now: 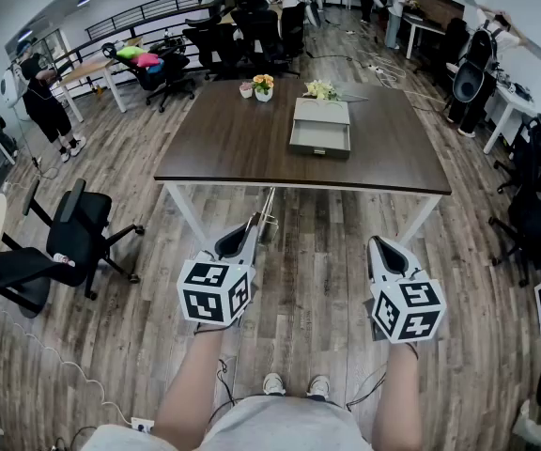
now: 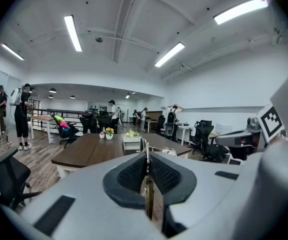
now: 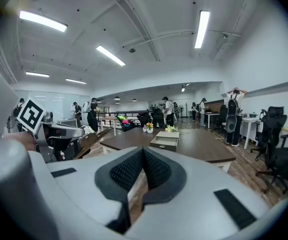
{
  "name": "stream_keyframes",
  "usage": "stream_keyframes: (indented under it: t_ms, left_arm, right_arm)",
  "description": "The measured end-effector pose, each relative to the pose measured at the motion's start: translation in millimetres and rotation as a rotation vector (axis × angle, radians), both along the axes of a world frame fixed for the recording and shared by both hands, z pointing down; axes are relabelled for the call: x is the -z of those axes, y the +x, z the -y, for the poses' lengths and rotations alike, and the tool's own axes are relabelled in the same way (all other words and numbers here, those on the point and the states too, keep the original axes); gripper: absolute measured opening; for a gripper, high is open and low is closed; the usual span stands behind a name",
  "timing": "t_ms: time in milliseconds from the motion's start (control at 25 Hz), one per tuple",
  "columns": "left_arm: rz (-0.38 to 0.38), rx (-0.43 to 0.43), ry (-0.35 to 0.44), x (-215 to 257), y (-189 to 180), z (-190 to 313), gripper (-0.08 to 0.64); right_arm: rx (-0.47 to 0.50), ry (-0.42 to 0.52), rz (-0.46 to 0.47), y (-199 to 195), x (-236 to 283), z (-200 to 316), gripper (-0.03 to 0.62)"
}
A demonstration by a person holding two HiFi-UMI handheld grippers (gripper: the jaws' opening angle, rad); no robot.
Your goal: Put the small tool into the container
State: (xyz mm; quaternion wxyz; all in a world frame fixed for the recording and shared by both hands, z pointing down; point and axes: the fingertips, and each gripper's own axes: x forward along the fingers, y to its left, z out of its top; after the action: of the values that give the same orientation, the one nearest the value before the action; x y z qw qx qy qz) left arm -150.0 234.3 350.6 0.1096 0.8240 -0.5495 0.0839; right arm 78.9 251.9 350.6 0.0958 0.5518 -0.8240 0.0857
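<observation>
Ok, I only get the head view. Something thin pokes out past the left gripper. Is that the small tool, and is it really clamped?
Observer: Yes. In the left gripper view the left gripper has its jaws shut on the small tool, a thin metal piece sticking out beyond them.
Operator: And the right one?
Observer: In the right gripper view the right gripper has its jaws together with nothing between them.
Operator: What is it aimed at?
Observer: That view has the container on the table almost straight ahead of the jaws.
</observation>
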Motion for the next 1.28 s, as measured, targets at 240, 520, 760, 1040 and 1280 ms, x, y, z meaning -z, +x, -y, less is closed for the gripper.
stream_keyframes:
  t_ms: [240, 520, 760, 1040, 1280]
  left_arm:
    - [-0.007, -0.022, -0.011, -7.6, -10.7, -0.6, 0.017]
    - [-0.016, -0.054, -0.012, -10.6, -26.7, 2.9, 0.017]
    - [-0.028, -0.058, -0.01, -12.5, -34.0, 10.5, 0.017]
    - [-0.033, -0.068, -0.017, -16.1, -25.8, 26.8, 0.017]
    - [-0.03, -0.06, -0.021, -21.2, -12.6, 55.9, 0.017]
  right_arm:
    - [-0.023, -0.007, -0.003, -12.6, -5.8, -2.8, 0.003]
    - [-0.054, -0.008, -0.016, -29.6, -3.4, -4.8, 0.003]
    - [-0.062, -0.008, -0.026, -37.5, -5.0, -2.8, 0.003]
    - [-0.057, -0.005, -0.017, -35.0, -8.6, 14.8, 0.003]
    - [-0.039, -0.009, -0.004, -25.0, -18.4, 45.3, 0.003]
